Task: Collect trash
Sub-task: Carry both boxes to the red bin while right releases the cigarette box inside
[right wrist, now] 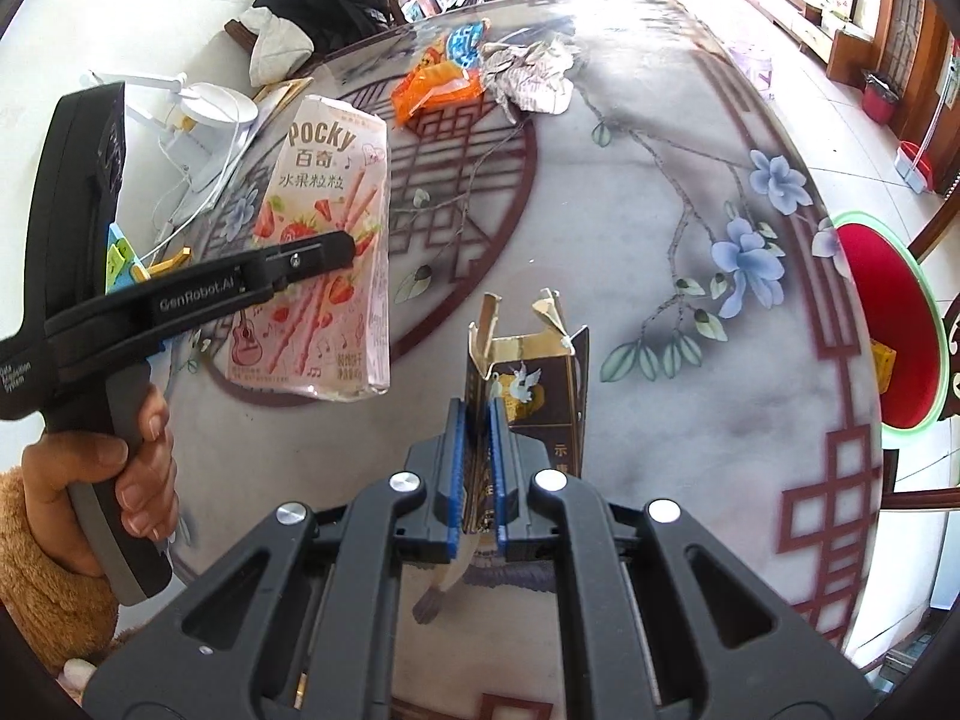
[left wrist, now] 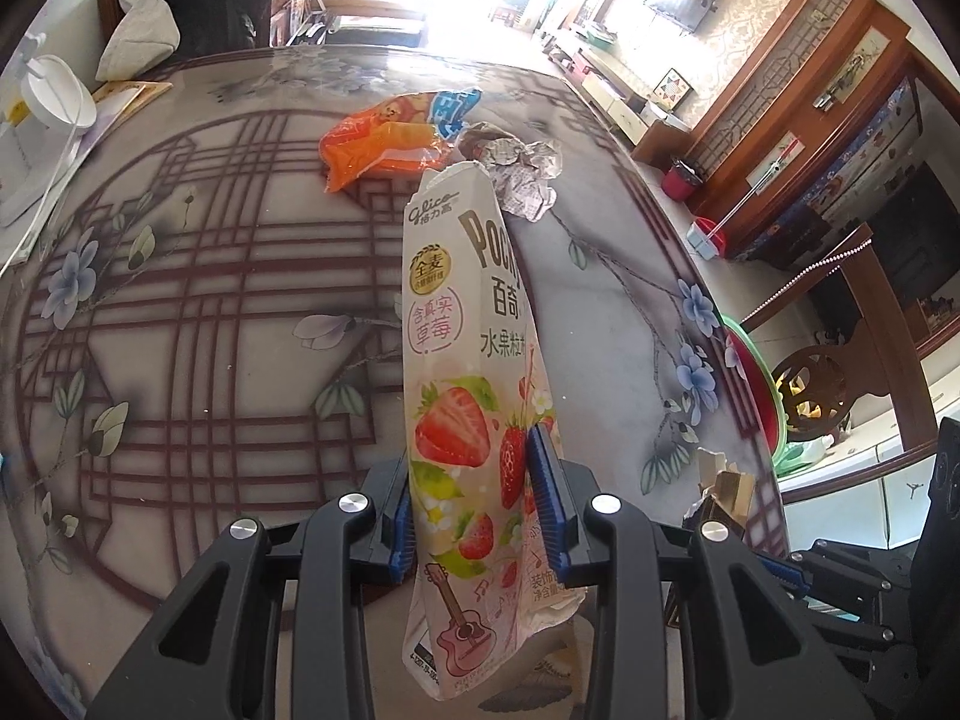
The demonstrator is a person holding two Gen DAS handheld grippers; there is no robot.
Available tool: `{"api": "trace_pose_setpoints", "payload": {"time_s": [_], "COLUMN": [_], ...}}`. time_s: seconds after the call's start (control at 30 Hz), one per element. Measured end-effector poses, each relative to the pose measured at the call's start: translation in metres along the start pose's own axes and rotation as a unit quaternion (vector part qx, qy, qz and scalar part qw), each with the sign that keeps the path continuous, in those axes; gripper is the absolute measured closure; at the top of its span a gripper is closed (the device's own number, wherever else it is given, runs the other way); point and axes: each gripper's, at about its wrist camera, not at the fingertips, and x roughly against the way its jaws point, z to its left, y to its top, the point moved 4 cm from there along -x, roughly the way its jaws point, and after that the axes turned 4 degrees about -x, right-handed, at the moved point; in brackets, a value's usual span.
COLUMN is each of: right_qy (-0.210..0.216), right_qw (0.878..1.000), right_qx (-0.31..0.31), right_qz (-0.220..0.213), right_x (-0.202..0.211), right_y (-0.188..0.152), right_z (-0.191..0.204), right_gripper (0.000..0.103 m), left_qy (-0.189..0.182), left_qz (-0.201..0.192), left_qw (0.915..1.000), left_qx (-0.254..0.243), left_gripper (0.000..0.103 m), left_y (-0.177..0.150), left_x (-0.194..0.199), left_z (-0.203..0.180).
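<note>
- The table (right wrist: 660, 192) is round with a glossy top; in the right wrist view its edge curves from 1 to 5 o'clock, with open surface at centre.
- The red bin (right wrist: 888, 324) sits beyond that edge at 3 o'clock, likely the drop point.
- The Pocky box (left wrist: 462, 360), light and crushable cardboard, is clamped across its lower half by the left gripper (left wrist: 474, 510), clear of the table.
- The dark carton (right wrist: 534, 396), torn open at the top and flimsy, is pinched on one wall by the right gripper (right wrist: 477, 468).
- The orange wrapper (left wrist: 378, 144) and crumpled paper (left wrist: 522, 174) lie touching at 12 o'clock; both look soft and are best pinched at a raised fold.
</note>
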Motion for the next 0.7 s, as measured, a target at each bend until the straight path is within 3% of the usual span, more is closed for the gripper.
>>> {"api": "trace_pose_setpoints", "payload": {"time_s": [0.7], "right_qy": [-0.006], "right_qw": [1.0], "right_qx": [-0.023], "right_qz": [-0.013], "right_x": [0.021], "right_y": [0.015], "right_z": [-0.07], "right_gripper": [0.095], "left_qy": [-0.004], "left_qz": [0.006], "left_qw": [0.9999], "left_qx": [-0.016], "left_gripper": [0.072], "left_y": [0.01], "left_x": [-0.027], "left_z": [-0.068]}}
